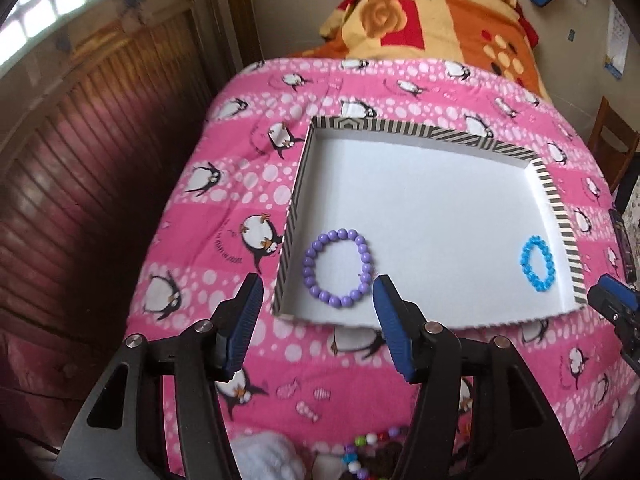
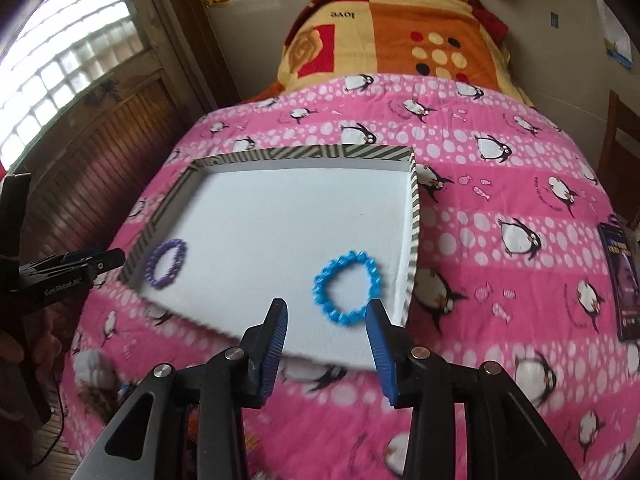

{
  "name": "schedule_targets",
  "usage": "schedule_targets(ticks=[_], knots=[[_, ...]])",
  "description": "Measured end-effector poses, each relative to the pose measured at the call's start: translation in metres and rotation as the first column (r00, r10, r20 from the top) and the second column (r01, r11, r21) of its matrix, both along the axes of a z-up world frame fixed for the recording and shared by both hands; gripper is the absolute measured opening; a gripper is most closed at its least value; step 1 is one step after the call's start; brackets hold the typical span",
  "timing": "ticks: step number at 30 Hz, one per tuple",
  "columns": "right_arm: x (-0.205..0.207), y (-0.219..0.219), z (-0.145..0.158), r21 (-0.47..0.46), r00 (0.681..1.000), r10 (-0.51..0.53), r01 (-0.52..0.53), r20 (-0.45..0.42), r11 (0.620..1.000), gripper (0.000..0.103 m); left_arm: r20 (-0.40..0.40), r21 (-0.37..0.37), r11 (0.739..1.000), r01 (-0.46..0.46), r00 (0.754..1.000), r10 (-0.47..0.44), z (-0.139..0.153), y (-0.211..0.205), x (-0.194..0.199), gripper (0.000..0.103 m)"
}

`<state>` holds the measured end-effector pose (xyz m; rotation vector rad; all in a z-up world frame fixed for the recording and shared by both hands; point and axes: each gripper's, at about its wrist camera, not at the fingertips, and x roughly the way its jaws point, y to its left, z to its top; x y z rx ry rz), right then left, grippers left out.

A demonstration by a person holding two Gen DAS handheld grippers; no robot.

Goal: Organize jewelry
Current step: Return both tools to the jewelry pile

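Observation:
A shallow white tray with a striped rim point(image 1: 554, 196) point(image 2: 414, 216) lies on the pink penguin bedspread. A purple bead bracelet point(image 1: 338, 268) point(image 2: 166, 264) lies in its near left corner. A blue bead bracelet point(image 1: 538, 264) point(image 2: 347, 288) lies in its near right corner. My left gripper point(image 1: 318, 292) is open and empty, just short of the purple bracelet at the tray's near edge. My right gripper point(image 2: 326, 316) is open and empty, just short of the blue bracelet. Each gripper shows at the edge of the other's view point(image 1: 614, 304) point(image 2: 80, 264).
More beads and a white fluffy item point(image 1: 372, 452) lie on the bedspread near the front edge. An orange and red blanket point(image 1: 432, 20) is piled at the far end. A dark book point(image 2: 622, 280) lies at the right. A wooden wall panel point(image 1: 80, 160) runs along the left.

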<state>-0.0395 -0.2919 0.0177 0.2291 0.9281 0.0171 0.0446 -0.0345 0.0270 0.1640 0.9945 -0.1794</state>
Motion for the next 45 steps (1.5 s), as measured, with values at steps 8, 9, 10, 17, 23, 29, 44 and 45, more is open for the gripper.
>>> schedule_targets(ticks=[8,9,10,17,23,29,44,45], knots=[[-0.04,0.028,0.015,-0.021,1.0,0.015,-0.014,0.024,1.0,0.04,0.053,-0.009,1.0,0.004,0.999,-0.003,0.019,0.011,-0.05,0.057],[-0.044,0.029,0.016,-0.021,0.999,0.016,-0.015,0.028,1.0,0.04,0.057,-0.009,1.0,0.004,0.998,-0.004,0.02,0.013,-0.057,0.057],[-0.048,0.033,0.017,-0.017,0.999,0.017,-0.016,0.029,1.0,0.04,0.059,-0.008,1.0,0.004,0.998,-0.004,0.021,0.014,-0.062,0.057],[-0.073,0.053,0.018,-0.023,0.999,0.025,-0.024,0.028,0.999,0.04,0.088,0.0,1.0,-0.006,0.996,0.006,0.026,0.031,-0.097,0.057],[-0.091,0.068,0.017,-0.03,0.999,0.039,-0.038,0.02,0.999,0.04,0.098,0.002,1.0,-0.009,0.995,0.008,0.029,0.045,-0.117,0.057],[-0.108,0.074,0.018,-0.033,0.999,0.041,-0.04,0.019,0.999,0.04,0.078,-0.024,1.0,-0.008,0.997,0.01,0.029,0.057,-0.132,0.057],[-0.143,0.068,0.0,-0.034,0.999,0.022,-0.023,-0.026,0.999,0.041,-0.051,-0.126,0.99,-0.058,0.997,0.052,0.013,0.11,-0.146,0.06],[-0.145,0.068,-0.002,-0.033,0.999,0.022,-0.023,-0.03,0.999,0.041,-0.06,-0.135,0.989,-0.061,0.997,0.053,0.012,0.112,-0.147,0.06]])
